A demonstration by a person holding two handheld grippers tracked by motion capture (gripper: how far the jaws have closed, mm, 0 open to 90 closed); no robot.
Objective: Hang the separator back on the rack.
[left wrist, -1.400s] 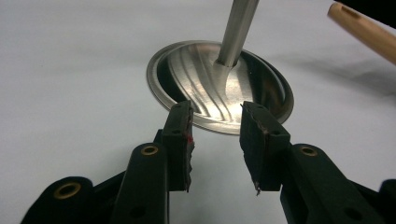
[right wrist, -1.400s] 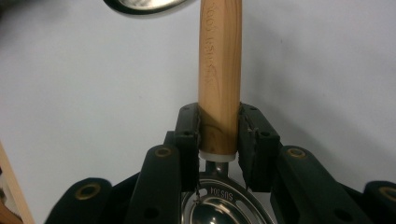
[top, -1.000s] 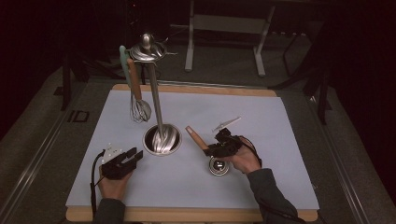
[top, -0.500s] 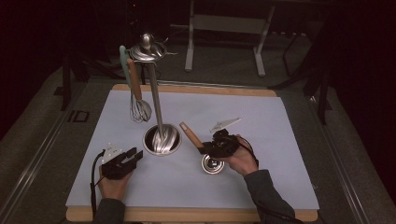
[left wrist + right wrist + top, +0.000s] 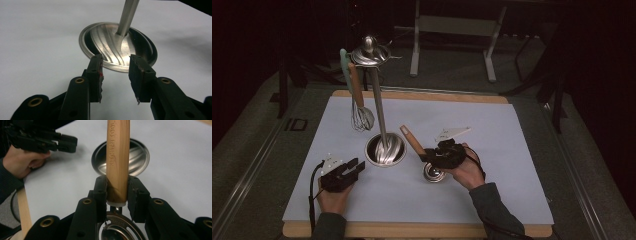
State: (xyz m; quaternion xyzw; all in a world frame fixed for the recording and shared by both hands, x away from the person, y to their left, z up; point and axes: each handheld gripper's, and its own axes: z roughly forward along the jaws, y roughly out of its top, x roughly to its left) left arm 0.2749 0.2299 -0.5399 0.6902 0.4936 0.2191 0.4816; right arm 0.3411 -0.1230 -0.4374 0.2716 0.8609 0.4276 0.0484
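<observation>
Clamping my right gripper [image 5: 117,192] on the wooden handle [image 5: 117,157] of the utensil, I am keeping my left gripper [image 5: 115,75] spread, empty, near the stand base [image 5: 110,40].

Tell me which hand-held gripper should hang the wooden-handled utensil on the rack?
Right, probably. The right hand-held gripper already clamps the utensil's wooden handle, raised beside the rack. The left hand-held gripper rests open by the rack's base.
</observation>
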